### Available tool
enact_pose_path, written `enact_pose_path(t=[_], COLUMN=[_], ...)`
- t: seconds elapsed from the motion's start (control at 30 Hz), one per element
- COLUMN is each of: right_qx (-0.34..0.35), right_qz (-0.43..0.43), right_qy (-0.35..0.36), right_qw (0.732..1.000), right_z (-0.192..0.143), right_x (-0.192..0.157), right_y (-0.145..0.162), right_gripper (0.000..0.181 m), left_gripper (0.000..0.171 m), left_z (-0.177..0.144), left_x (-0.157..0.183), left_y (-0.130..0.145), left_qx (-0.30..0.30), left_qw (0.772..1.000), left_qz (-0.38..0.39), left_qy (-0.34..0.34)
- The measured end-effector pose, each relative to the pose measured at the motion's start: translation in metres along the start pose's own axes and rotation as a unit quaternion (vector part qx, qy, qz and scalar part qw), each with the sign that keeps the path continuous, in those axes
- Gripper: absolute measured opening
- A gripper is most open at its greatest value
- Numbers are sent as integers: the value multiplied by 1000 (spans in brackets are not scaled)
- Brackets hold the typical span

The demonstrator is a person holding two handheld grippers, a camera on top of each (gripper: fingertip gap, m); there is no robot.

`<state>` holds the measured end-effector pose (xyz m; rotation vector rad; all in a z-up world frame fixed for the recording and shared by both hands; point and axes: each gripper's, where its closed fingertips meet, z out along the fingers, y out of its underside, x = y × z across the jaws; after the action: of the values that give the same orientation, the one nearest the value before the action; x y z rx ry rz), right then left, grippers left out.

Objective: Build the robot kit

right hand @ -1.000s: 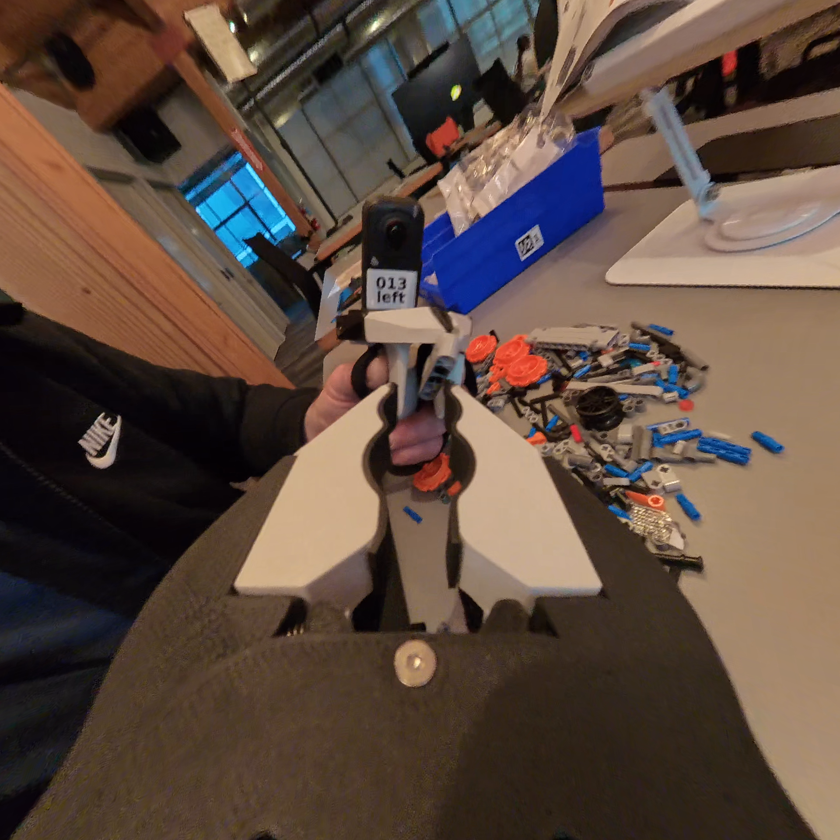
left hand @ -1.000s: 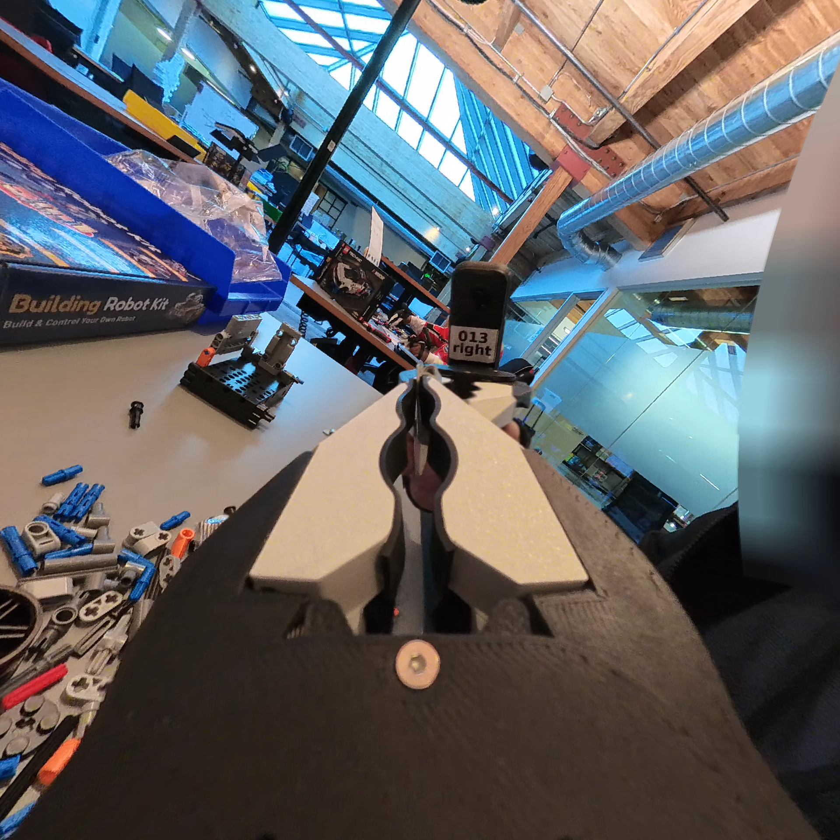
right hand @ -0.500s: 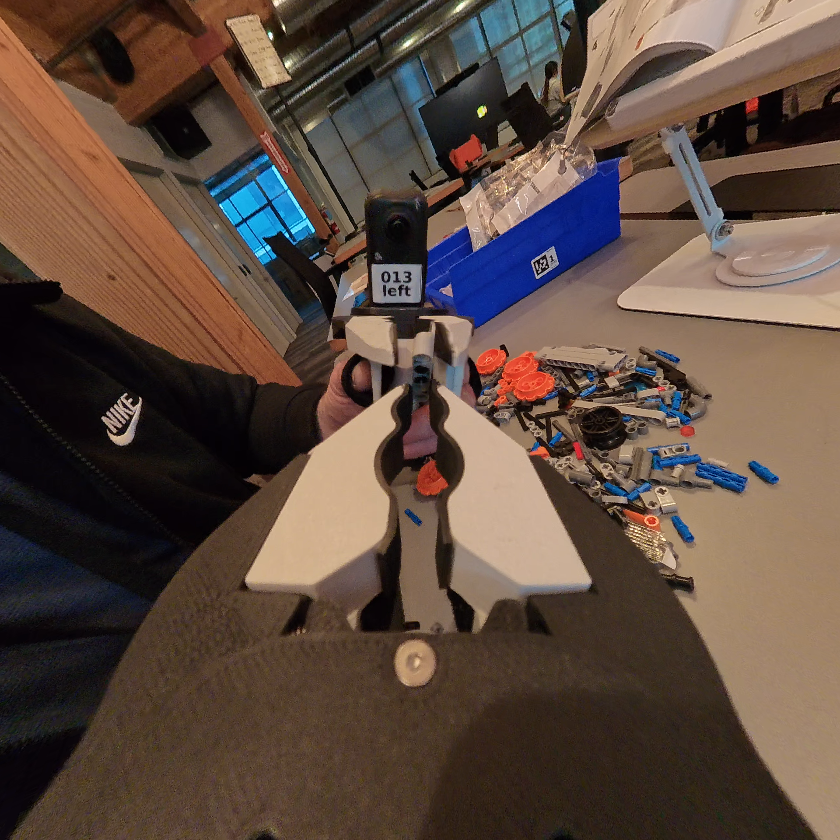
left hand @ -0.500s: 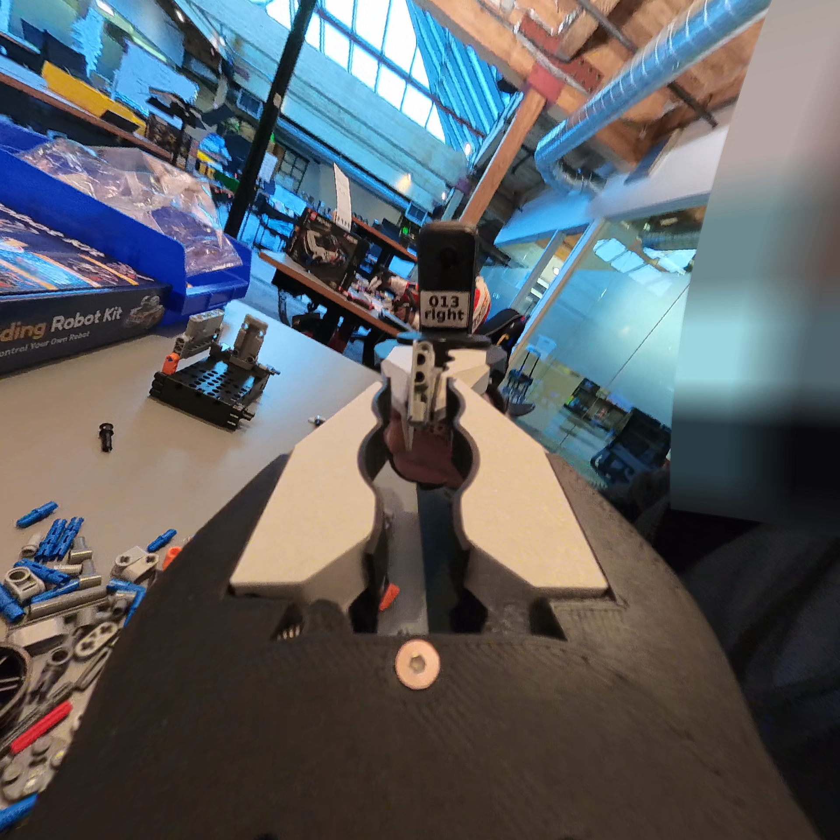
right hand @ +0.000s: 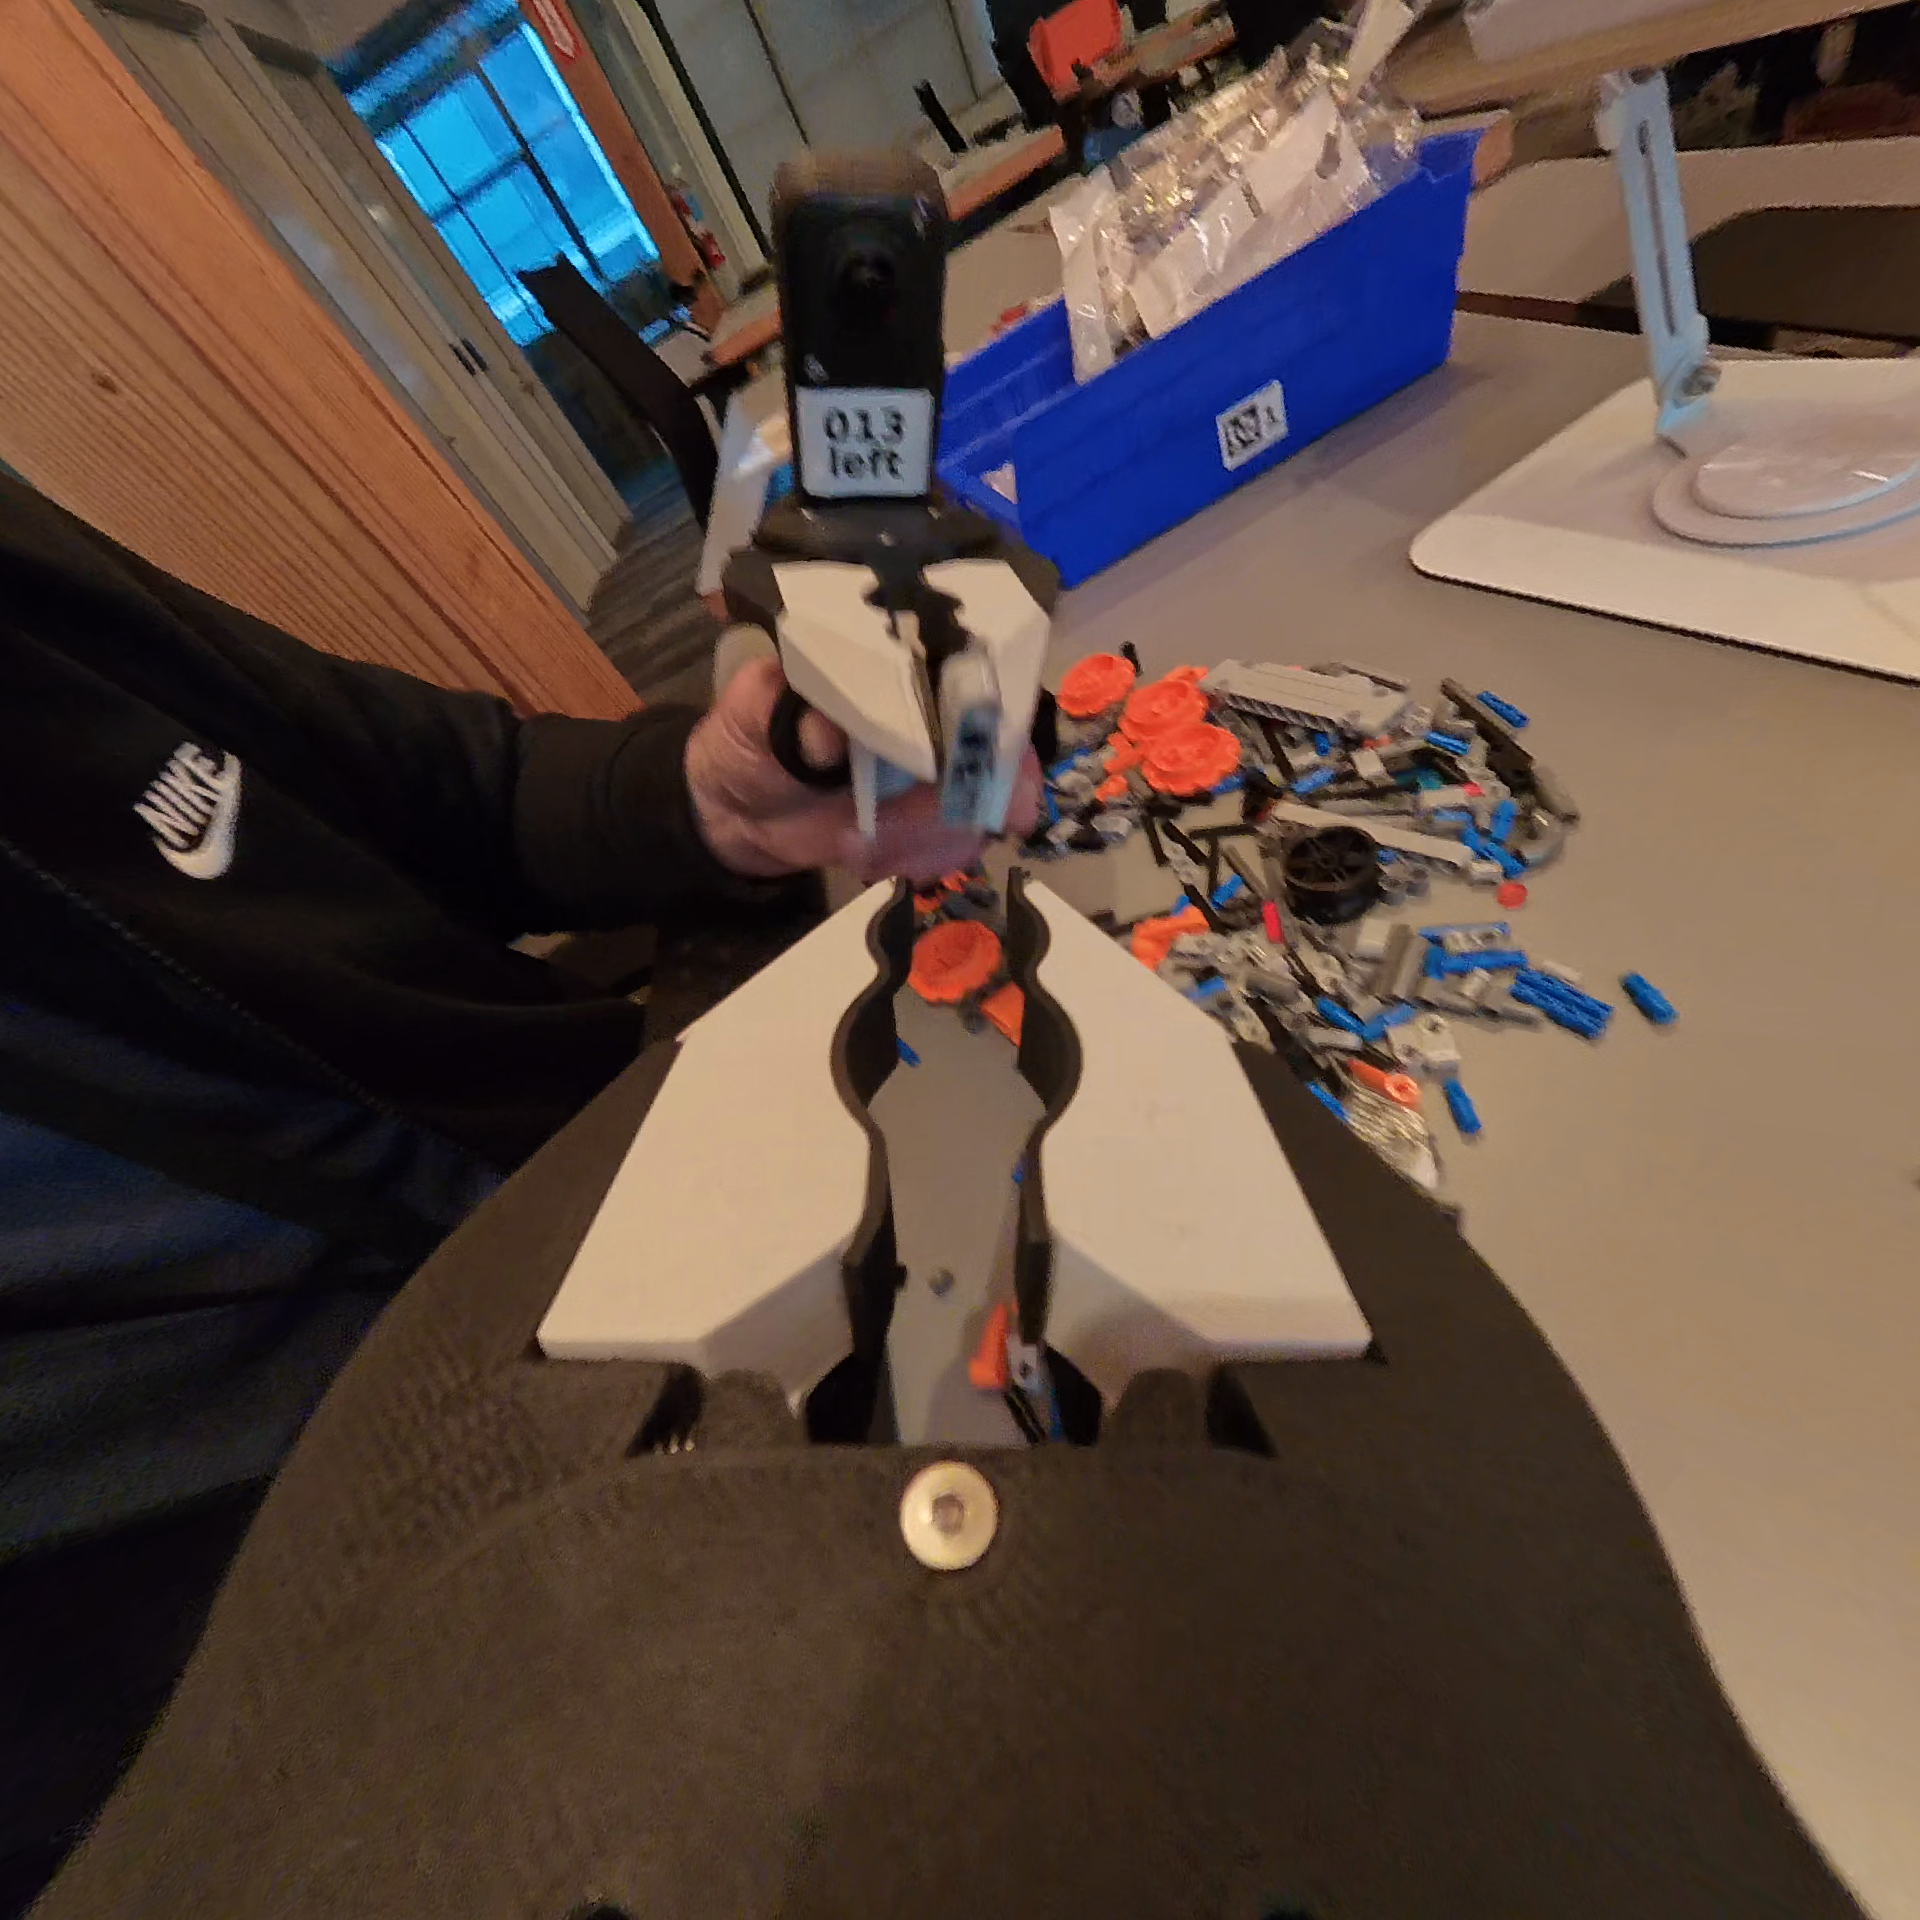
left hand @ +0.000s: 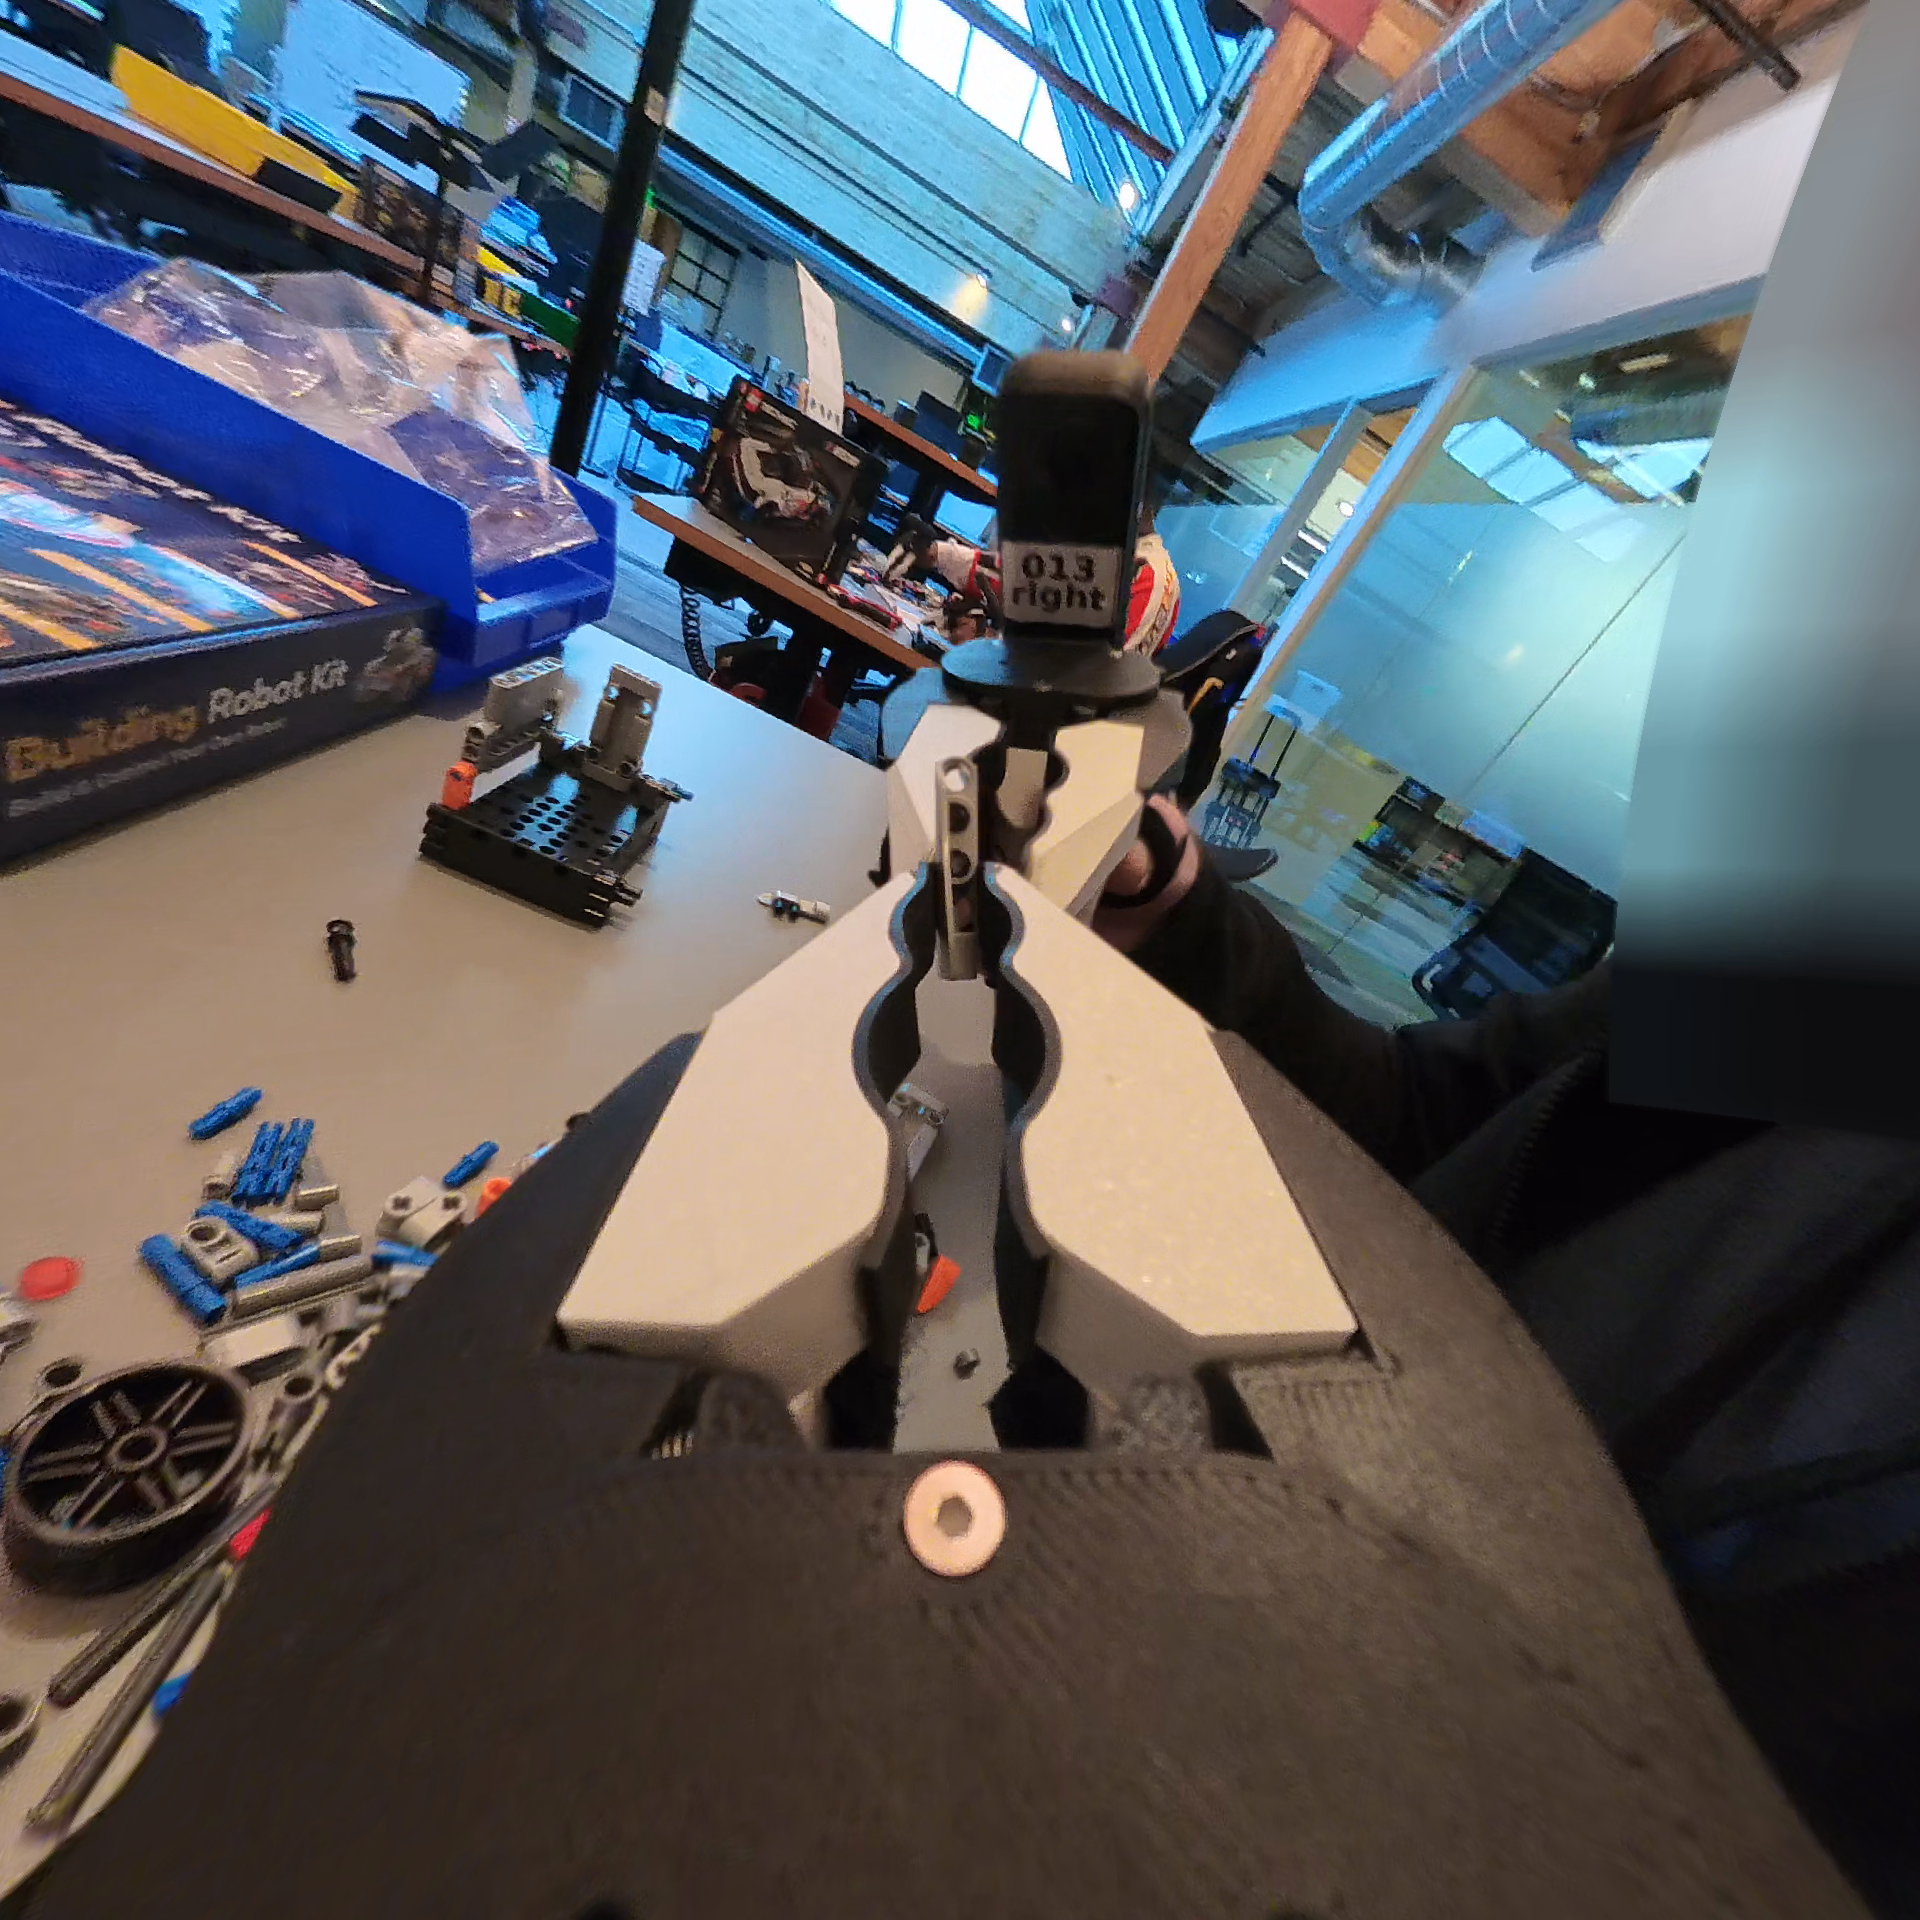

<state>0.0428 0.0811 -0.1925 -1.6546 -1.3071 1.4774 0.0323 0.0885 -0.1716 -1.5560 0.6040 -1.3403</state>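
Gripping a grey holed beam (left hand: 957, 871), left gripper (left hand: 957, 914) clenched, right gripper (right hand: 948, 896) released, empty, above the scattered parts (right hand: 1340, 862).

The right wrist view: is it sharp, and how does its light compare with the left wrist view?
Right wrist view: the far left gripper and the grey beam it clamps are motion-blurred; the pile of small blue, grey and orange plastic parts is soft; the light is warm and dim. Left wrist view: sharper, cool daylight from skylights, straight lines bowed by the wide lens.
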Motion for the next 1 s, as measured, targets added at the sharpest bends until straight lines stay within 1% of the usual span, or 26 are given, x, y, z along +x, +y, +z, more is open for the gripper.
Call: enact_pose_path(t=[0.03,0.1,0.17,0.23,0.3,0.37,0.43,0.5,0.53,0.67,0.73,0.77,0.9,1.0], right_qx=[-27,-118,-182,-218,-244,-264,-266,-274,-286,-325,-333,-336,-346,-348], right_qz=[-13,-41,-76,-107,-120,-125,-150,-203,-226,-265,-284,-295,-298,-275], right_qy=[22,71,97,106,117,150,172,180,180,161,161,162,148,118], right_qw=[999,990,976,964,955,945,937,923,913,893,884,880,877,888], right_z=[-2,-4,0,8,17,24,30,34,36,42,43,43,43,42], right_x=[7,21,23,18,17,26,30,29,30,32,34,35,34,25], right_y=[10,42,66,84,99,111,113,112,113,124,123,122,122,120], right_gripper=[15,16,20,21,19,19,22,21,21,22,9,7,6,6], left_gripper=[3,4,5,5,4,4,4,4,4,4,4,4,4,4], left_z=[-3,-6,-8,-14,-20,-24,-27,-29,-30,-29,-29,-29,-32,-34], left_x=[-2,-6,-7,-13,-18,-20,-20,-21,-21,-19,-18,-19,-19,-19], left_y=[0,8,11,15,18,18,19,19,18,19,20,20,19,20], left_qx=[-1,-20,-19,-22,-22,-21,-23,-19,-17,-19,-21,-23,-19,-20], left_qw=[1000,1000,999,999,998,998,998,998,998,998,998,998,998,998], left_qz=[-6,2,-11,-22,-30,-30,-27,-31,-34,-35,-35,-36,-39,-39], left_qy=[-3,-23,-28,-40,-49,-54,-58,-58,-56,-50,-50,-52,-51,-53])
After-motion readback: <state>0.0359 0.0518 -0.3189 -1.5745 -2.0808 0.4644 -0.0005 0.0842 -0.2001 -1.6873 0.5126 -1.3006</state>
